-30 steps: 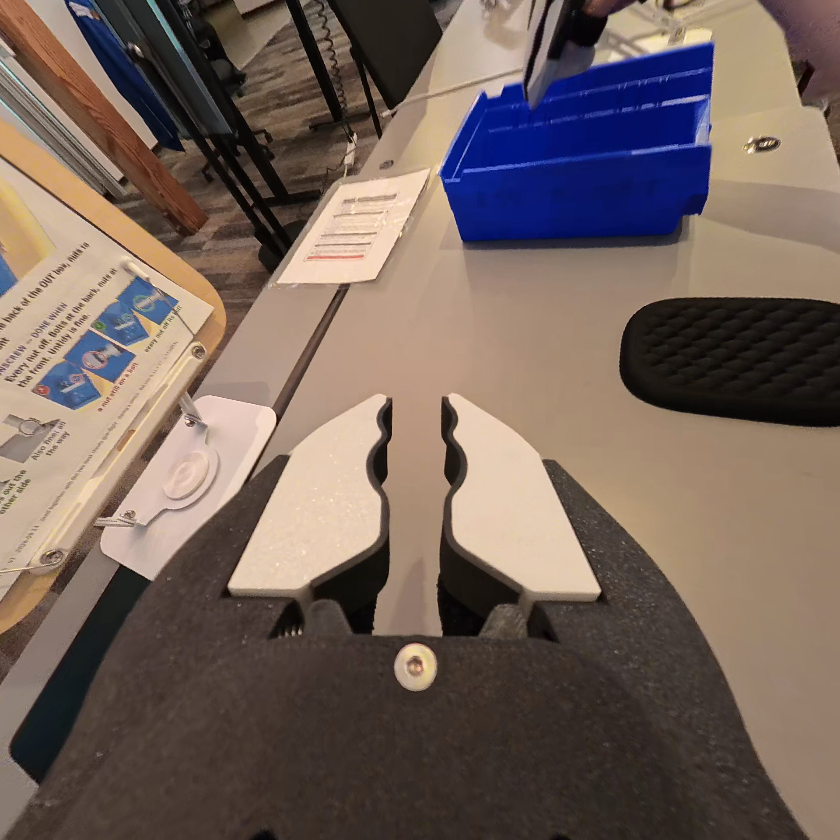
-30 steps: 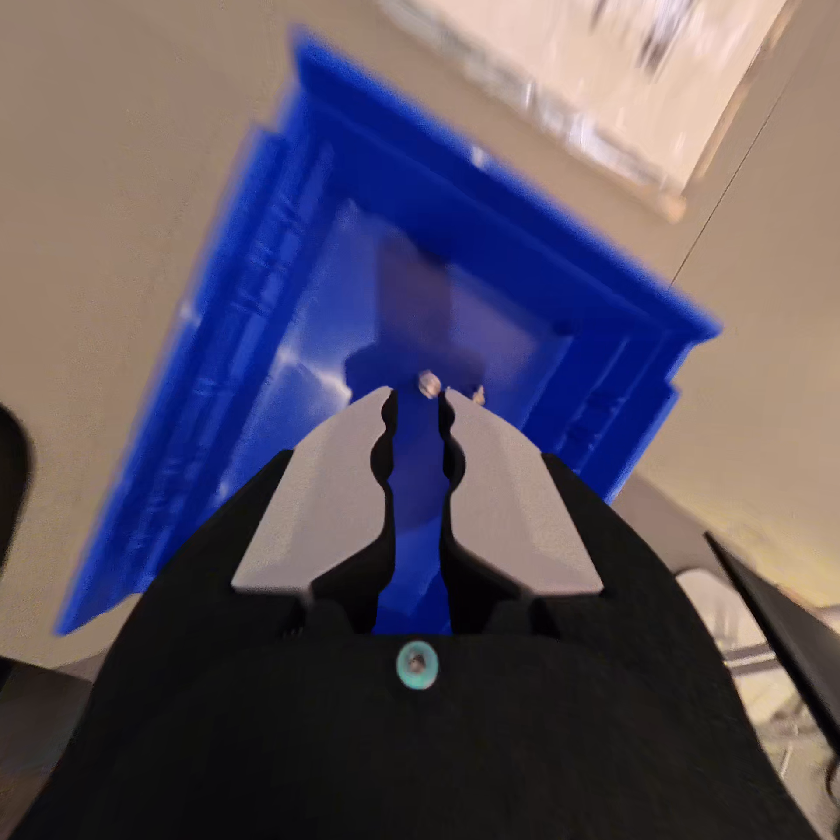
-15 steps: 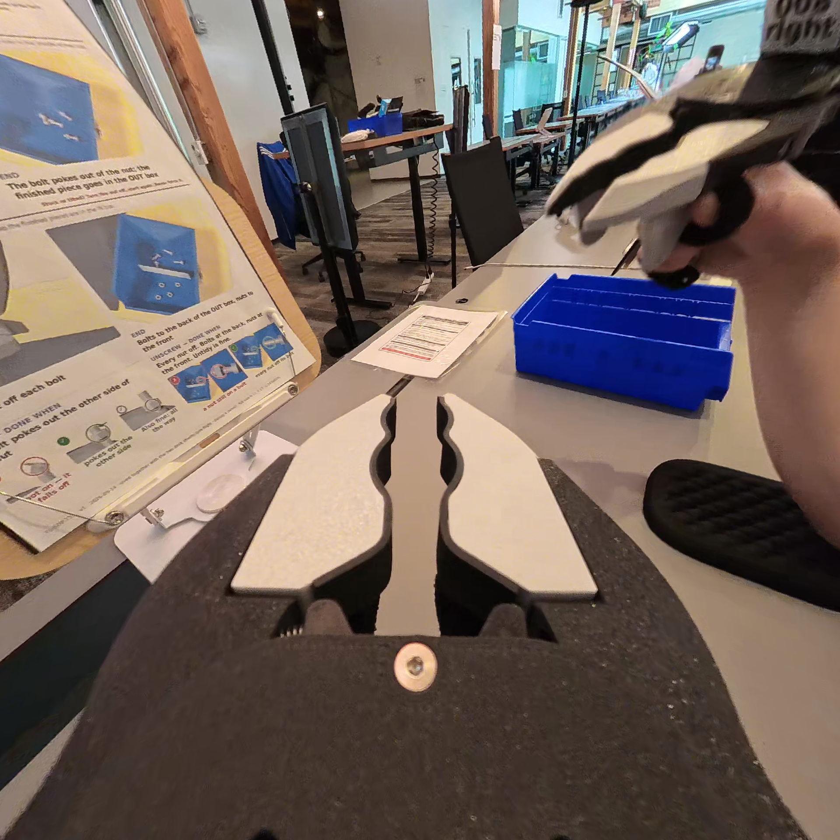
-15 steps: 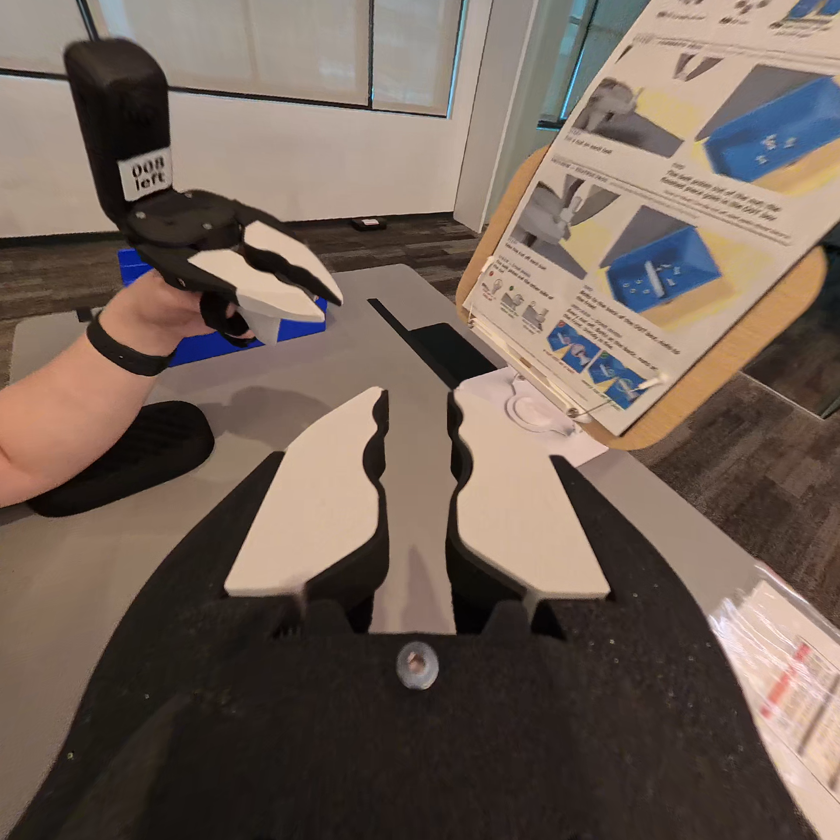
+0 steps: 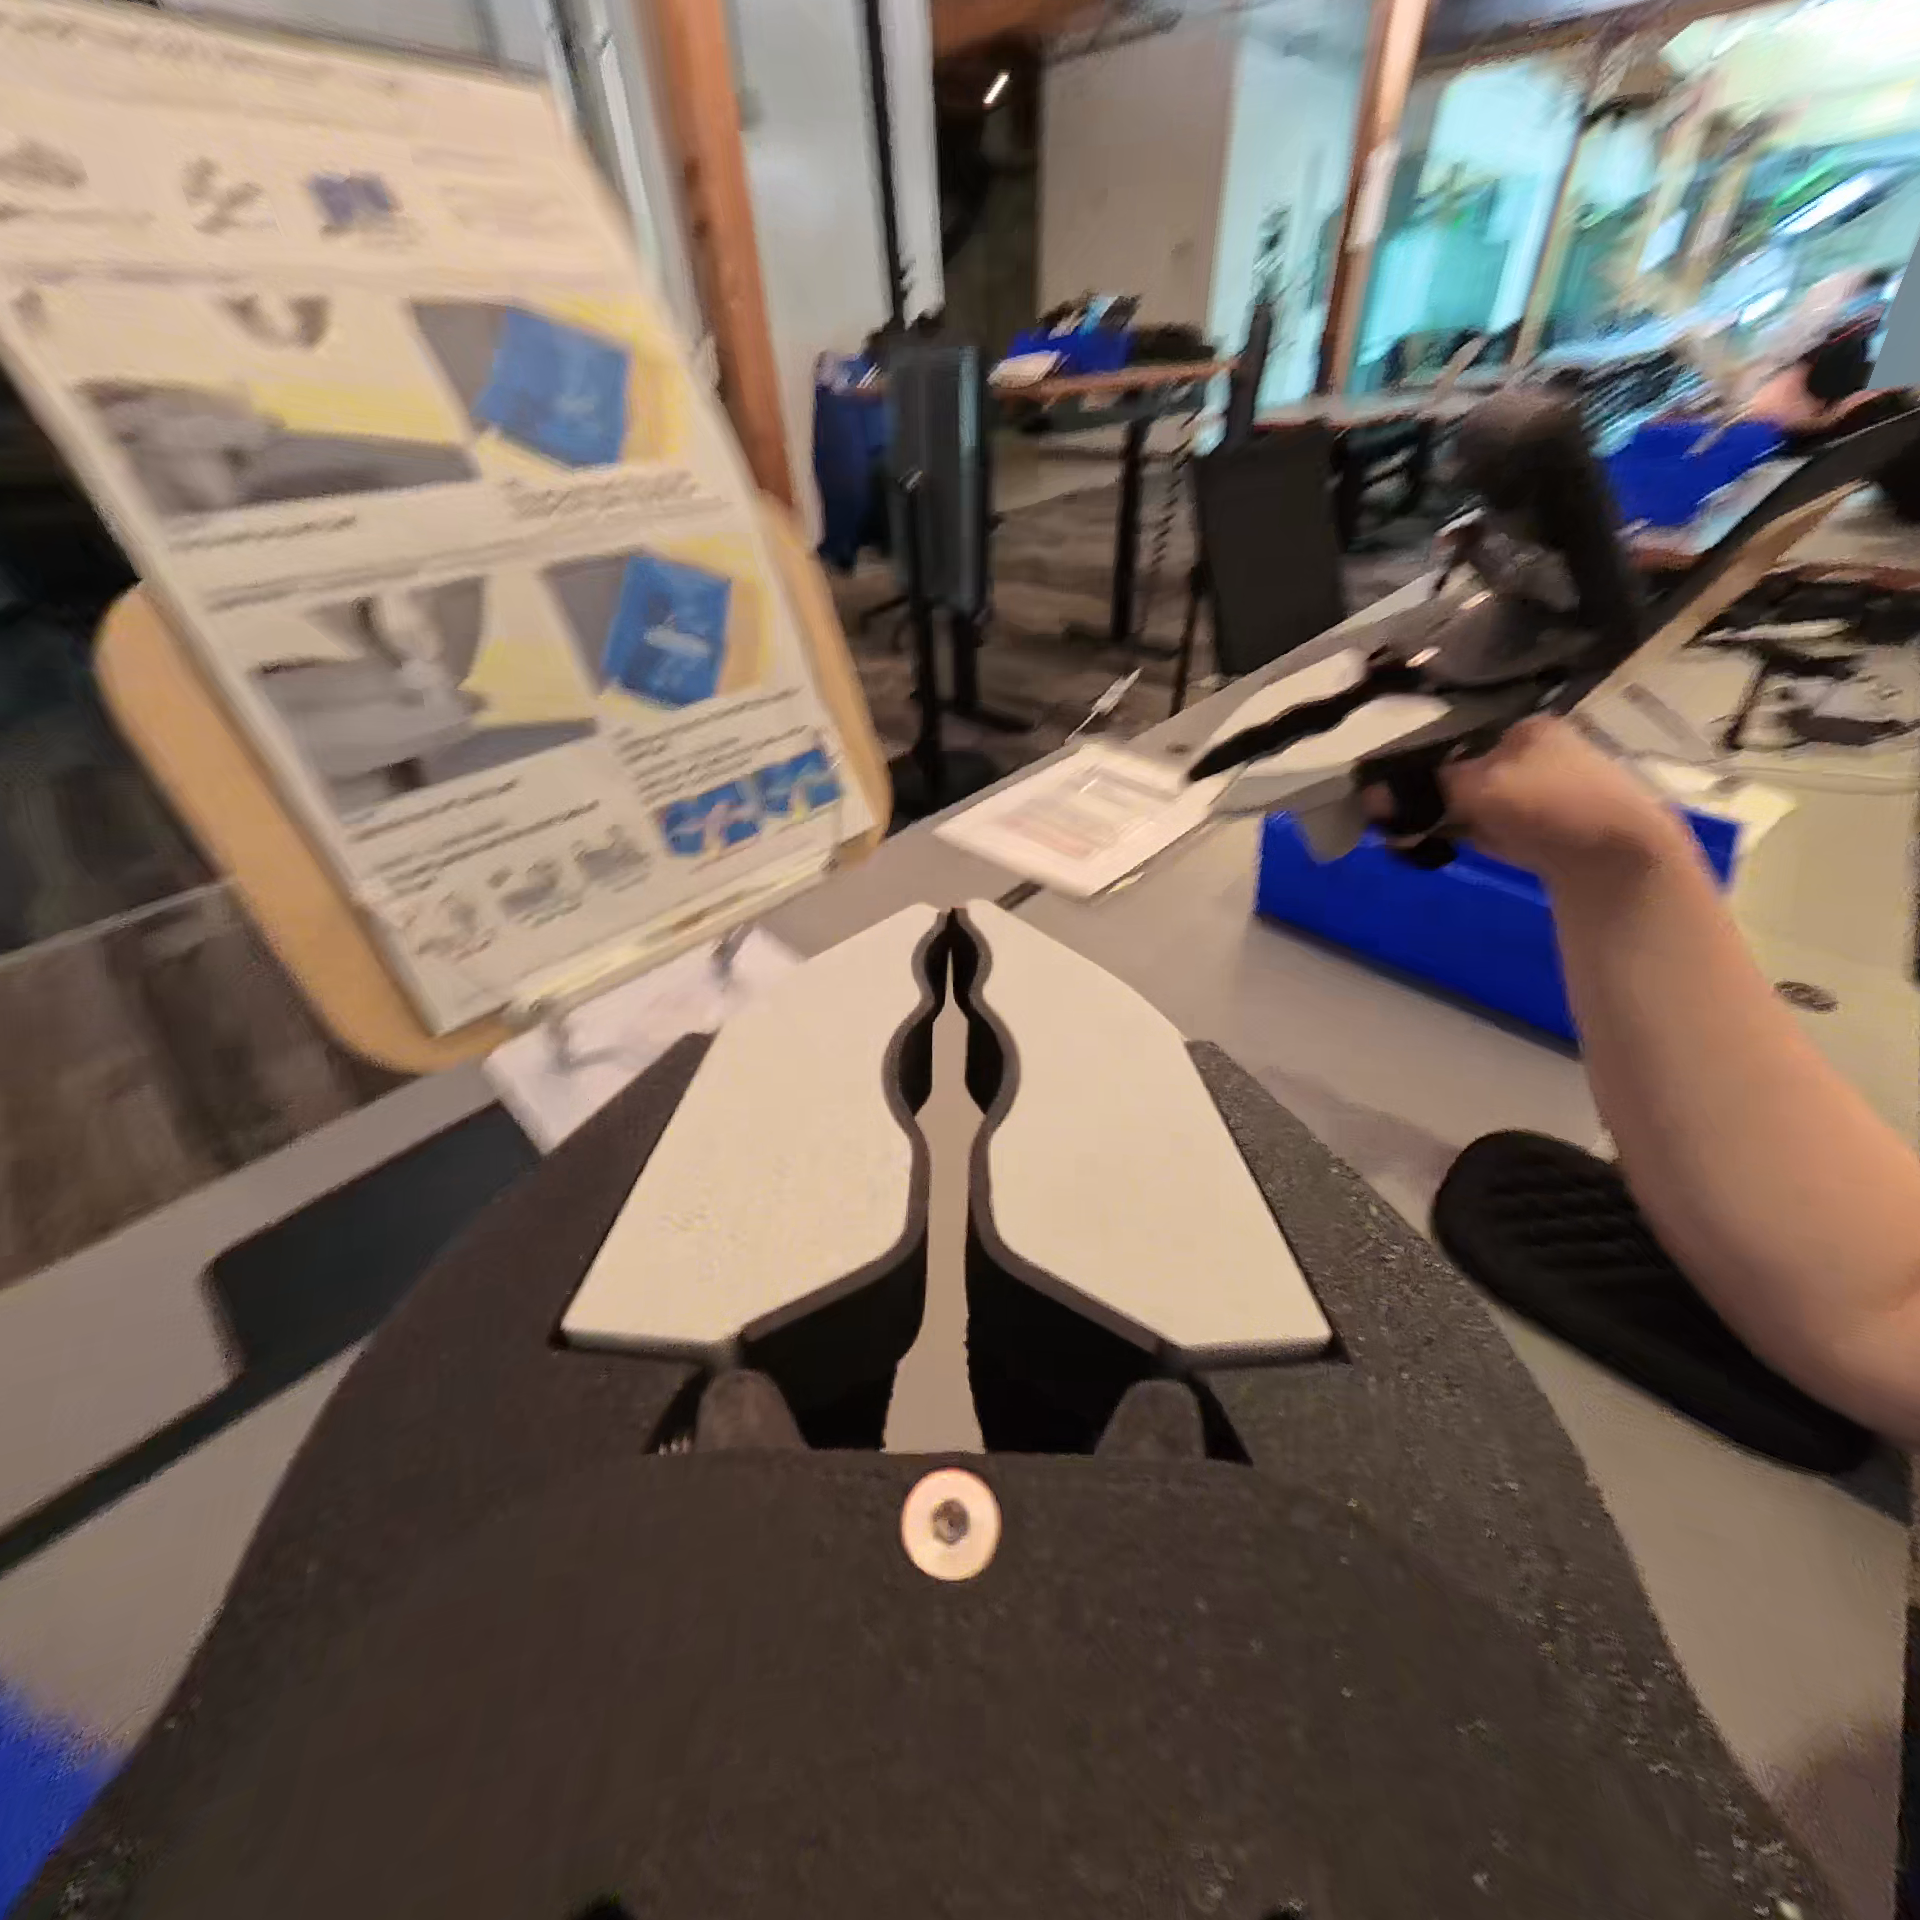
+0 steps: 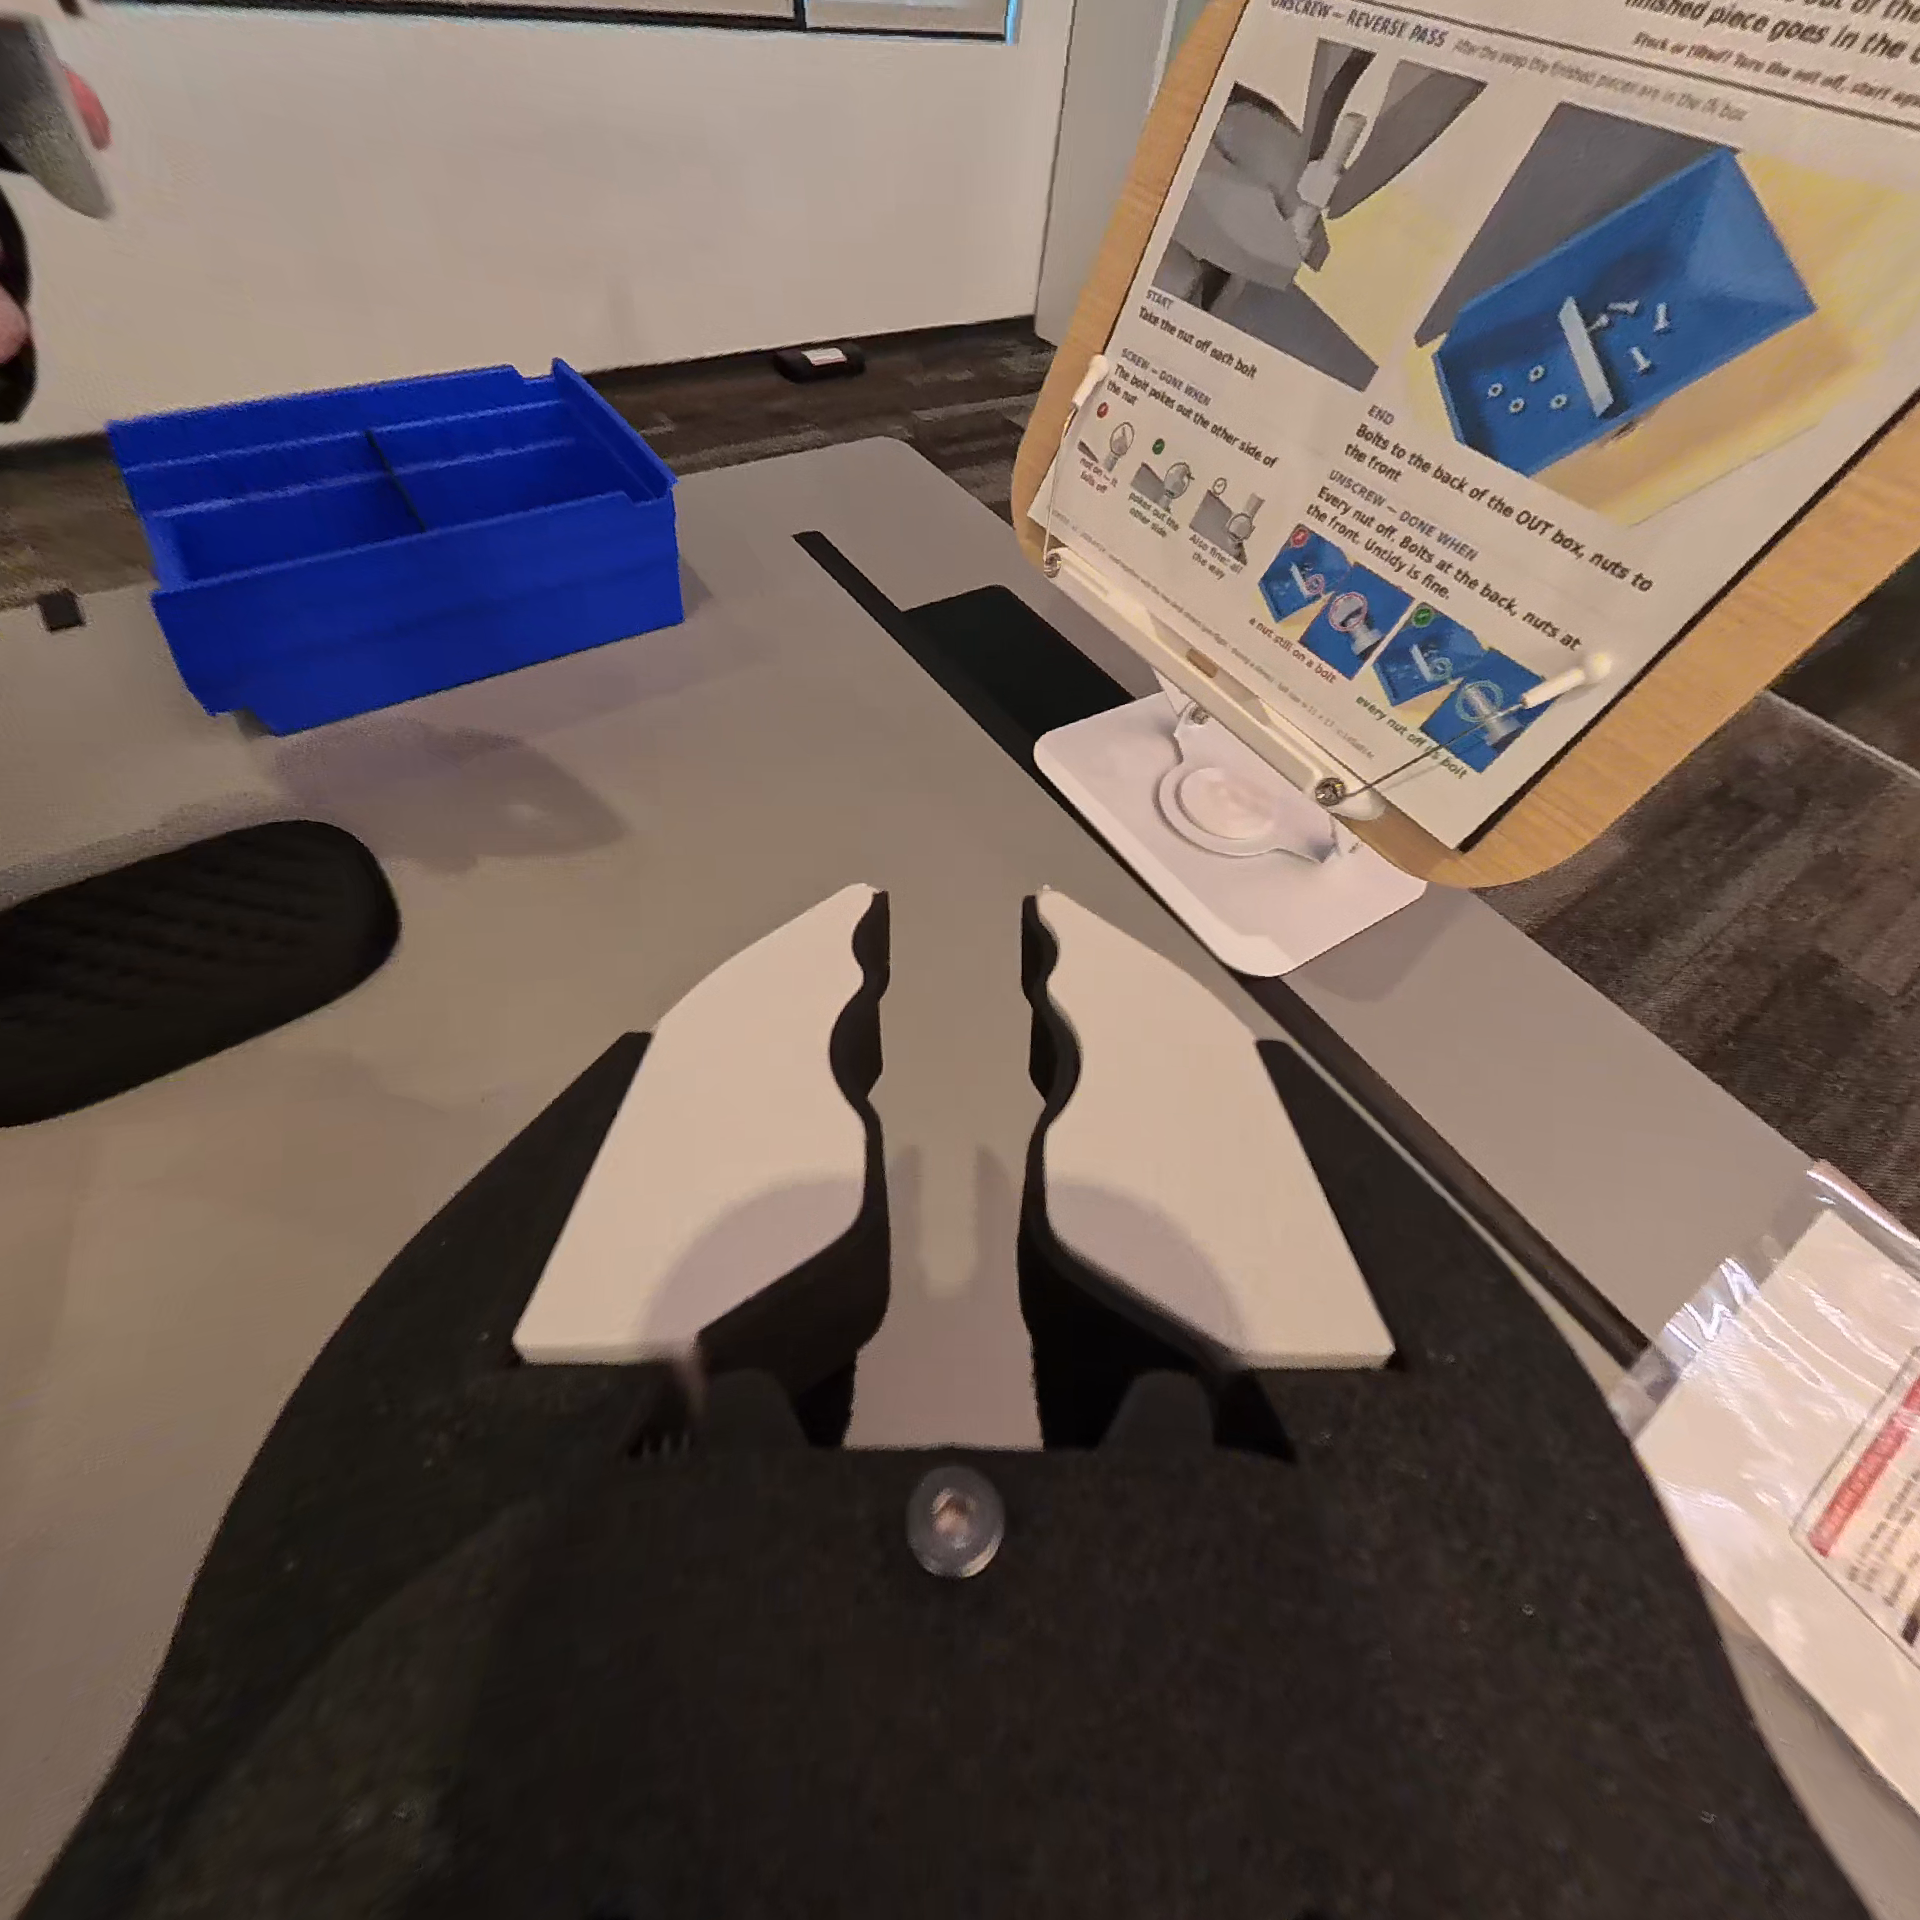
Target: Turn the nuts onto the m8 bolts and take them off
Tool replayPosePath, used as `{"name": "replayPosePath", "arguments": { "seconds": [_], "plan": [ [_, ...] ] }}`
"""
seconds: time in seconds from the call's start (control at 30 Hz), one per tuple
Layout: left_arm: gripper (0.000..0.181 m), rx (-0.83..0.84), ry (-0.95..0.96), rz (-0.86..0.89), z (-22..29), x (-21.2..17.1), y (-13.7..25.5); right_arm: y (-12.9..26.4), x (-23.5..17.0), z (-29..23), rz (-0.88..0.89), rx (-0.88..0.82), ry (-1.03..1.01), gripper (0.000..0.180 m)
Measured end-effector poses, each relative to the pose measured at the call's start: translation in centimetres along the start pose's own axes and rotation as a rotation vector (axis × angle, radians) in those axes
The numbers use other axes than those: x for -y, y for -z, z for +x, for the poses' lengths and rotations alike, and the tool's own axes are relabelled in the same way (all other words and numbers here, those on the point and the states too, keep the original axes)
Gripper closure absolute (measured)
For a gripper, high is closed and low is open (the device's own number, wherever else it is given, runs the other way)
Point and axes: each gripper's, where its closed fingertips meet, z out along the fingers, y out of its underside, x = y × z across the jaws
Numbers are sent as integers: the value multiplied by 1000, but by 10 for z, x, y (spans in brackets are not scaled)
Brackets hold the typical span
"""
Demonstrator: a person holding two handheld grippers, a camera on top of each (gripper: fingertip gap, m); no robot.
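No nuts or bolts show in either view. My left gripper (image 5: pixel 951 930) is shut with its tips touching and nothing between them, held above the grey table (image 5: pixel 1195 997). My right gripper (image 6: pixel 954 902) is open and empty above the table (image 6: pixel 727 831). In the left wrist view the right gripper (image 5: pixel 1210 764) is held in a hand above a blue bin (image 5: pixel 1434 925). A second blue bin (image 6: pixel 416 561) with divided, empty-looking compartments stands at the far left in the right wrist view.
An instruction board (image 5: pixel 436 582) on a white stand (image 6: pixel 1226 831) is at the table's edge. Black wrist pads (image 5: pixel 1579 1257) (image 6: pixel 177 956) lie on the table. A bagged paper sheet (image 6: pixel 1808 1455) lies at the right. A forearm (image 5: pixel 1745 1143) crosses the right. About 25 centimeters separates my left fingertips from my right.
My left gripper has closed from slightly open to shut and swung left toward the board. My right gripper has tipped down toward the table, and the left gripper has slid to the frame's edge.
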Motion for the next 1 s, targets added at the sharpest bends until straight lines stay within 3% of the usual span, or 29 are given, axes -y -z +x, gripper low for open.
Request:
{"name": "replayPosePath", "arguments": {
  "seconds": [0.2, 0.33, 0.47, 0.8, 1.0],
  "plan": [
    [181, 438, 12, -390, -120, -72, 105, 11, 0, 7, 35, 4, -33, 157],
    [176, 469, 202, -670, -156, -150, 179, 15, 4, 7, 61, 14, -43, 158],
    [176, 560, 214, -786, -186, -201, 230, 11, 2, 8, 53, 10, -47, 159],
    [172, 433, 284, -917, -192, -270, 257, -13, 1, 5, 23, 3, -8, 161],
    [146, 225, -66, -1094, -198, -308, 242, -28, -7, 2, -22, 19, -11, 161]
  ]
}}
